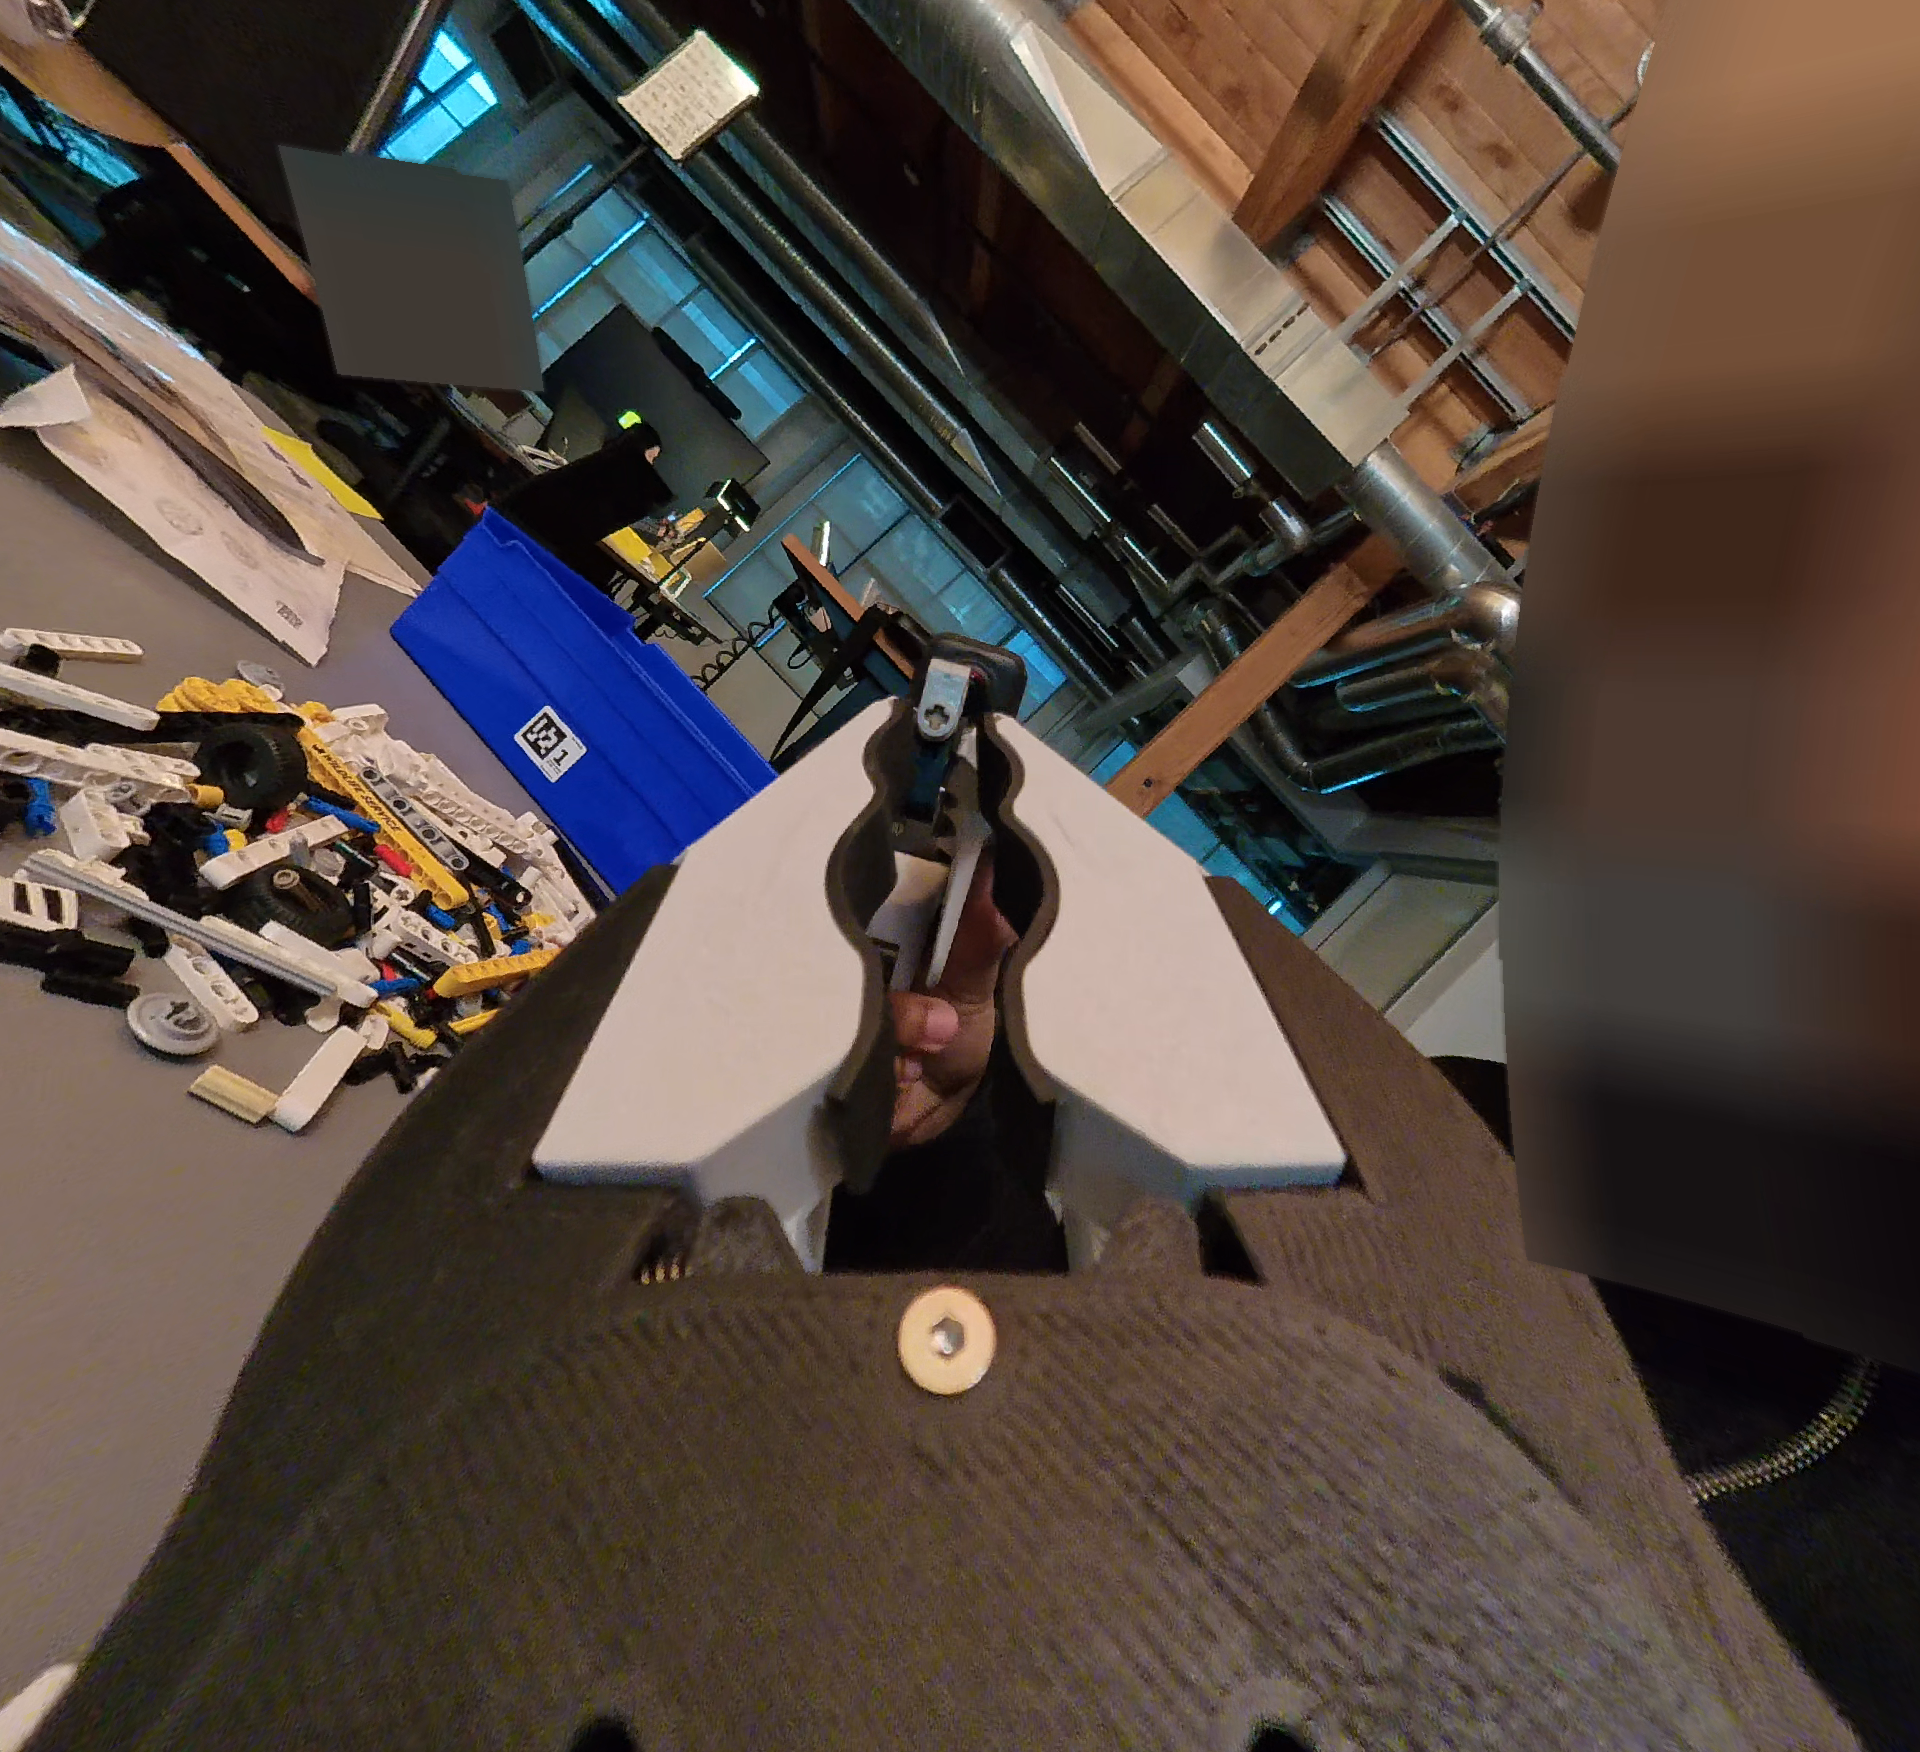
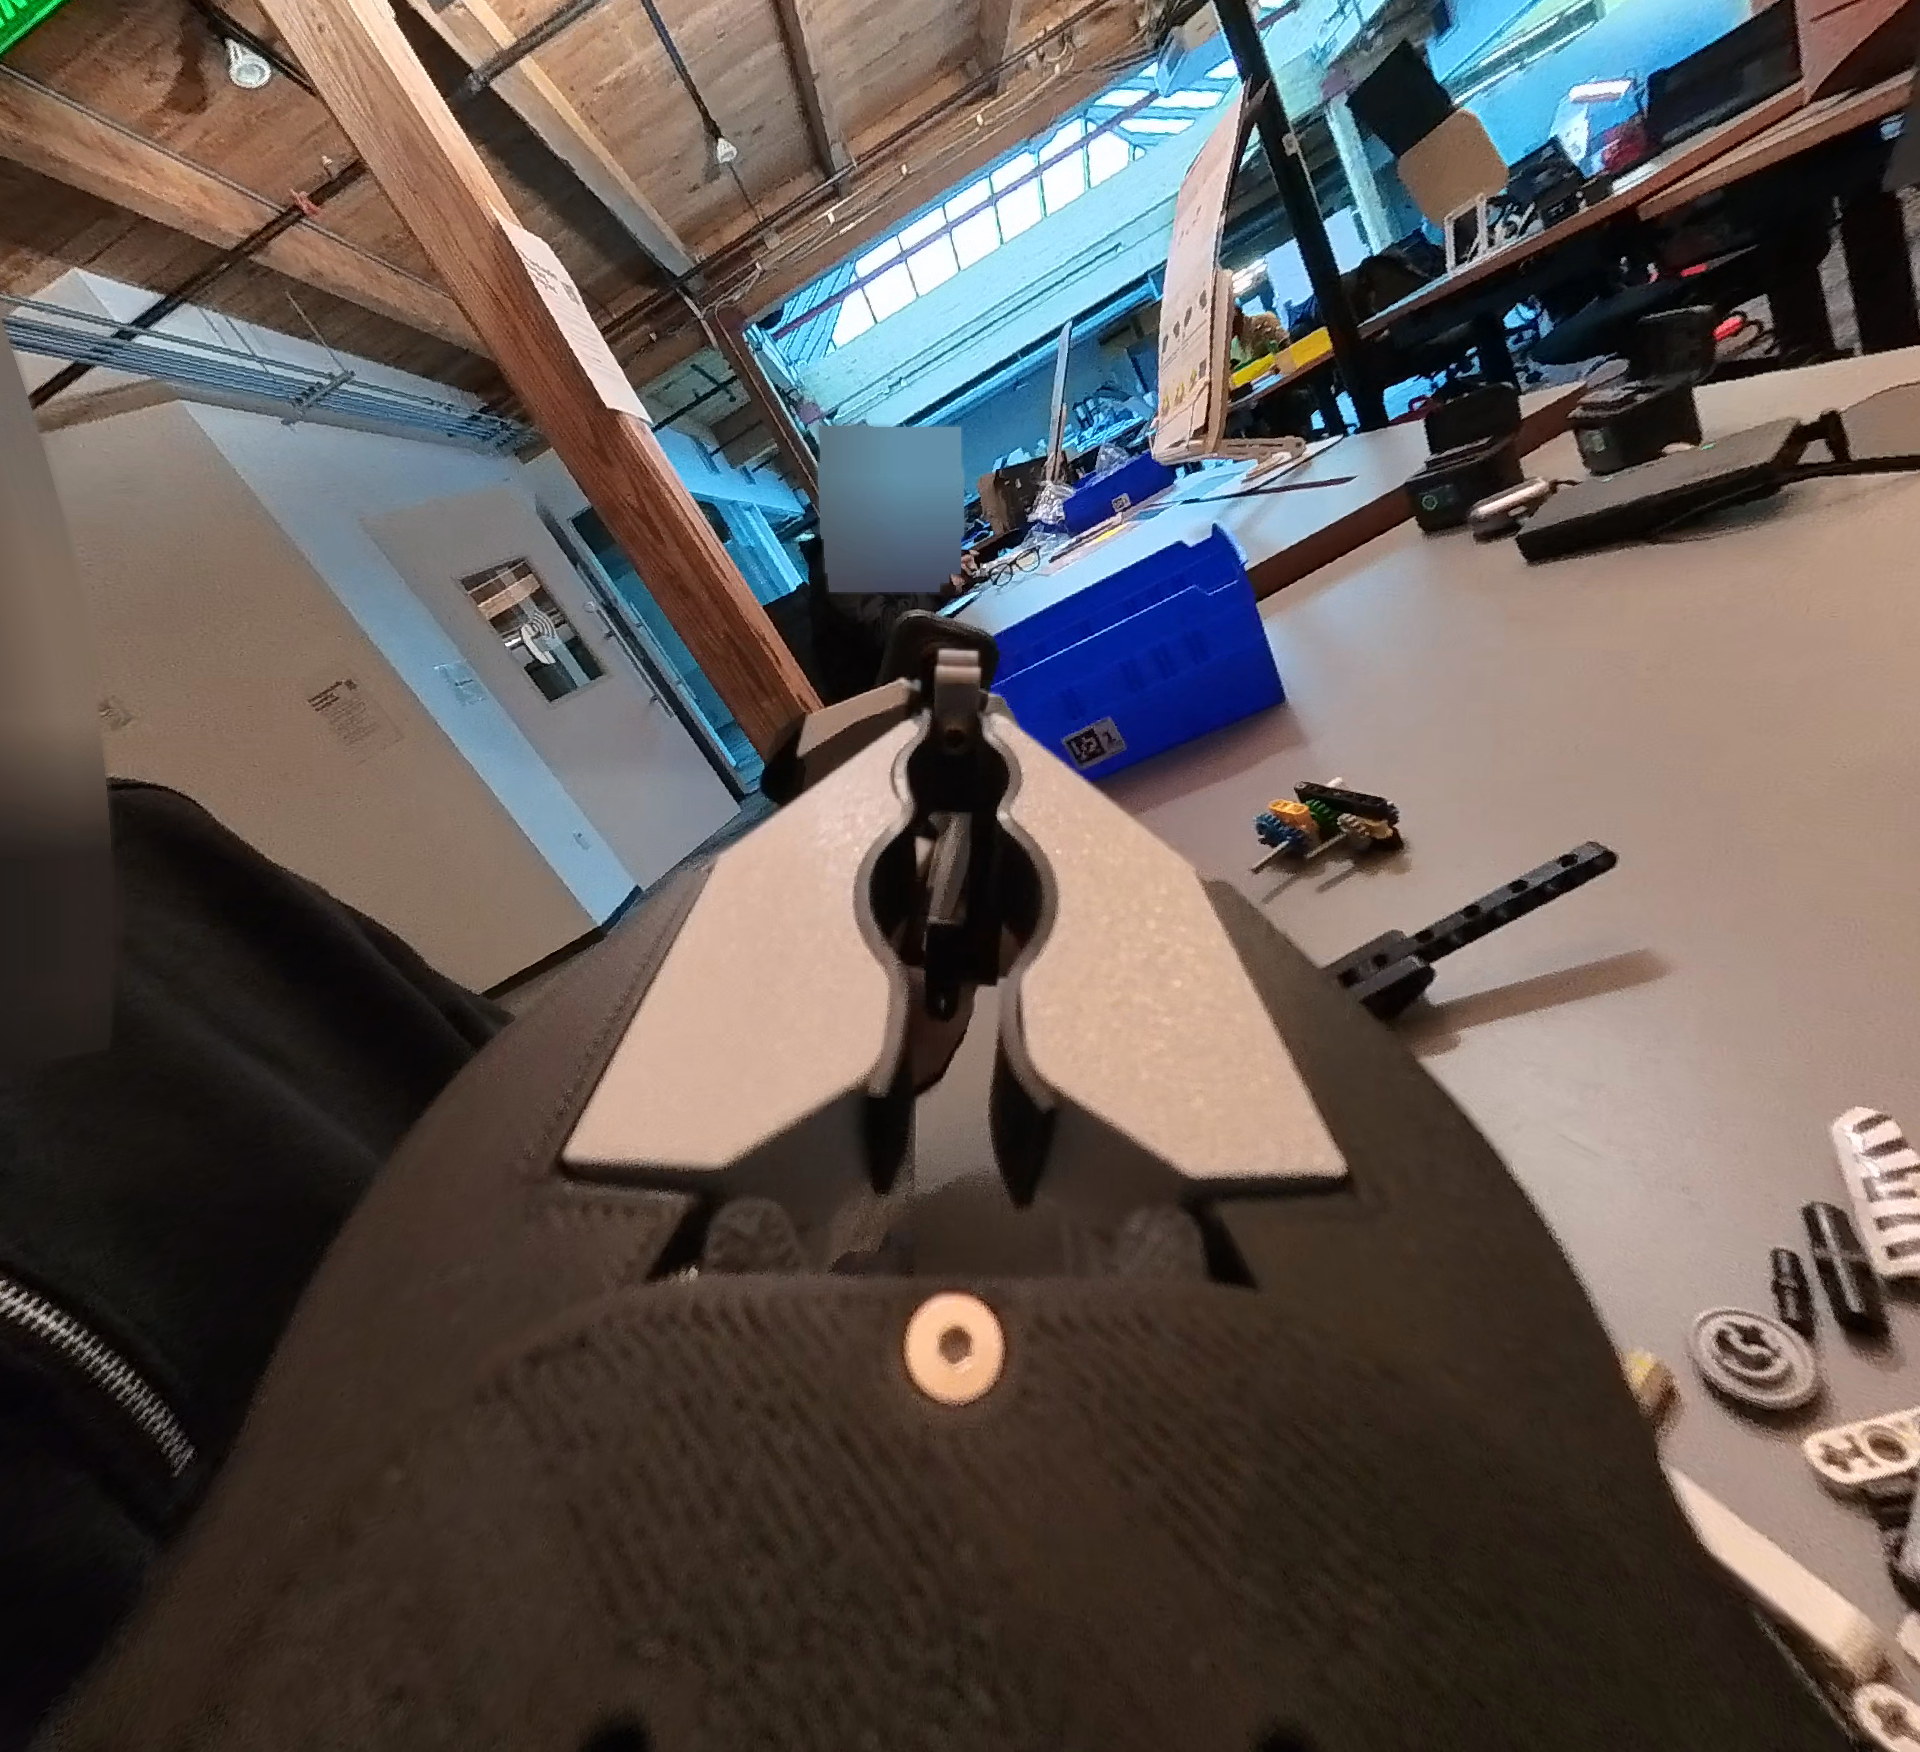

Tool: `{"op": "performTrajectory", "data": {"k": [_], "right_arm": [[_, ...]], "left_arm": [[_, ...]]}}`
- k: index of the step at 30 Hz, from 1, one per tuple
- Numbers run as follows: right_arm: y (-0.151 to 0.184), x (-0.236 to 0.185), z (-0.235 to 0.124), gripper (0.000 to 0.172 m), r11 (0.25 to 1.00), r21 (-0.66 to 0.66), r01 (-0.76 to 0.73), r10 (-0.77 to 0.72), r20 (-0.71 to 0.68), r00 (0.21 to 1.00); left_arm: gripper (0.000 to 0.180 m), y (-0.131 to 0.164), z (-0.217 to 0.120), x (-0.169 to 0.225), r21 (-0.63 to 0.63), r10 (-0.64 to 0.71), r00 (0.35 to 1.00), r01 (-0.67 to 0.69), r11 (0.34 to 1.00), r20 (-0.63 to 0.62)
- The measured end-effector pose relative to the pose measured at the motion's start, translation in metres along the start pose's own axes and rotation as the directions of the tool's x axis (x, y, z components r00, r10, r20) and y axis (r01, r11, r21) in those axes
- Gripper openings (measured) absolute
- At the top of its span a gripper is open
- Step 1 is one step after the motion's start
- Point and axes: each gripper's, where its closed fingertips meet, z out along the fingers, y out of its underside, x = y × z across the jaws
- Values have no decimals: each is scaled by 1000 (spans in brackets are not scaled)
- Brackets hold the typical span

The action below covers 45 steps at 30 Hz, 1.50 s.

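Left gripper (image 1: 940, 726): fingers nearly closed, pinching a small building-toy assembly at the tips. A light grey connector with a cross-shaped hole (image 1: 940, 700) sticks out past the tips; a dark blue piece and a white strip run back between the fingers. Held in the air, off the grey tabletop (image 1: 125, 1287). A hand (image 1: 935, 1037) shows behind the finger gap.

Right gripper (image 2: 951, 715): fingers pressed together on a thin grey part (image 2: 954, 676) whose end pokes out above the tips. Also raised off the tabletop. The two grippers meet tip to tip, and each shows as a dark shape just behind the other's tips.

Toward the tabletop's left edge: a loose pile of white, yellow, black and blue building pieces (image 1: 260, 881), too many to count, with at least two black tyres. One blue bin (image 1: 582, 694) stands just beyond the pile, with a square-code sticker on its side. Printed instruction sheets (image 1: 208, 497) lie near the far left corner.

In the right wrist view: one small multicoloured gear assembly (image 2: 1330, 819), one long black holed beam (image 2: 1475, 923), one grey round disc (image 2: 1754, 1359), two short black pins (image 2: 1829, 1271). A green ceiling sign is at upper left.
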Motion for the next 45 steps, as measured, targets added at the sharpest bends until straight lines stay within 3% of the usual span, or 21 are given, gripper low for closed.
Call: {"op": "performTrajectory", "data": {"k": [17,24,27,31,32,45], "right_arm": [[10,-2,1,3,997,-71,-31,33,33,999],[12,-1,1,4,995,-89,-48,51,36,998],[13,0,0,3,994,-103,-39,42,23,999],[15,-1,1,4,993,-109,-45,48,32,998],[15,-1,1,4,993,-108,-43,46,29,999],[7,-4,3,4,997,-4,-77,77,73,994]], "left_arm": [[4,7,-1,-1,-57,32,999,-32,998,-8],[9,8,-1,-5,-62,30,1000,-30,998,0],[20,8,-1,-5,-67,23,1000,-23,998,-8],[11,10,0,-4,-81,33,999,-34,996,-5],[5,10,0,-4,-80,38,999,-38,996,-4],[5,7,1,0,-93,79,997,-77,993,21]]}}
